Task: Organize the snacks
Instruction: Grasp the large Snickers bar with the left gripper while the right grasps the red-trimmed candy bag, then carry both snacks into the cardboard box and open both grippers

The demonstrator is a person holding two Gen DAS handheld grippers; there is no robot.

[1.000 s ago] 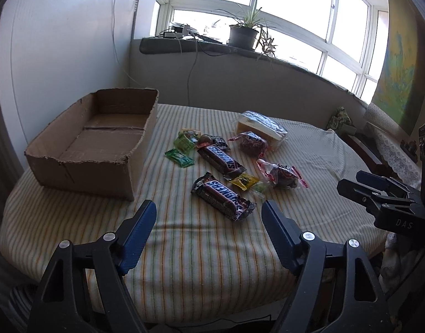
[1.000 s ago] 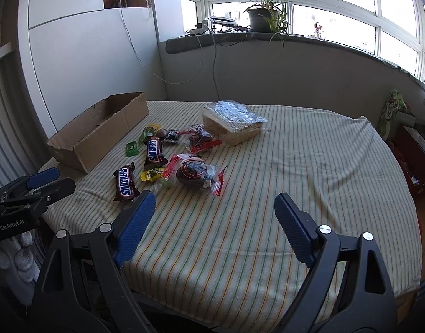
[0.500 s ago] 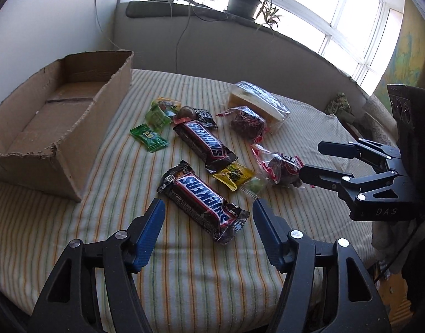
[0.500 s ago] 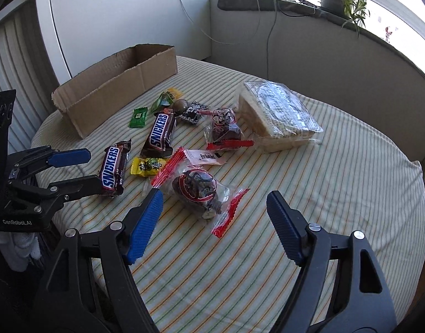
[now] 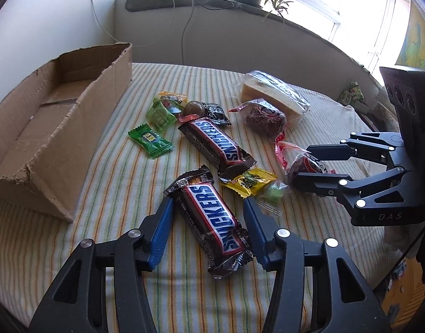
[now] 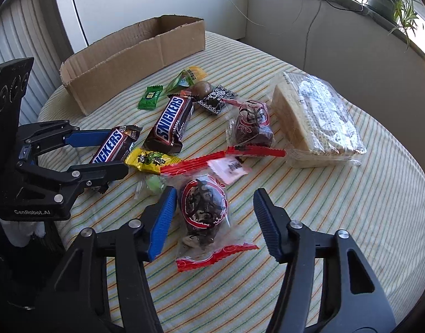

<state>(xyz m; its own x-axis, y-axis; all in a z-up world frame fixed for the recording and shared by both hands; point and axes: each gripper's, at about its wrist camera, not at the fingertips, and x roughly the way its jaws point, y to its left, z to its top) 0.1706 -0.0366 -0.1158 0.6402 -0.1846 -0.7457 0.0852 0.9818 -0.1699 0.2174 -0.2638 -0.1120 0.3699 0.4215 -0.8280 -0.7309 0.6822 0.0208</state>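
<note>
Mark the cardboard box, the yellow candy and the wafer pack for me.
cardboard box (image 5: pixel 101 127), left wrist view, long side wall.
yellow candy (image 6: pixel 151 161), right wrist view, middle of the wrapper.
wafer pack (image 6: pixel 320 116), right wrist view, clear top face.

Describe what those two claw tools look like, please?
Both are black plastic frames with silver rivets and ribbed blue pads on the fingers. The left gripper reads "GenRobot.AI" in white; the right gripper reads "DAS". Each carries a black box with round holes.

Snack count on the counter (image 6: pixel 364 208)

Two Snickers bars (image 5: pixel 211 216) (image 5: pixel 216 144), two red-sealed dark pastries (image 6: pixel 204 208) (image 6: pixel 251 125), two green candies (image 5: pixel 150 140) (image 5: pixel 160 114), one cardboard box (image 5: pixel 60 127).
</note>
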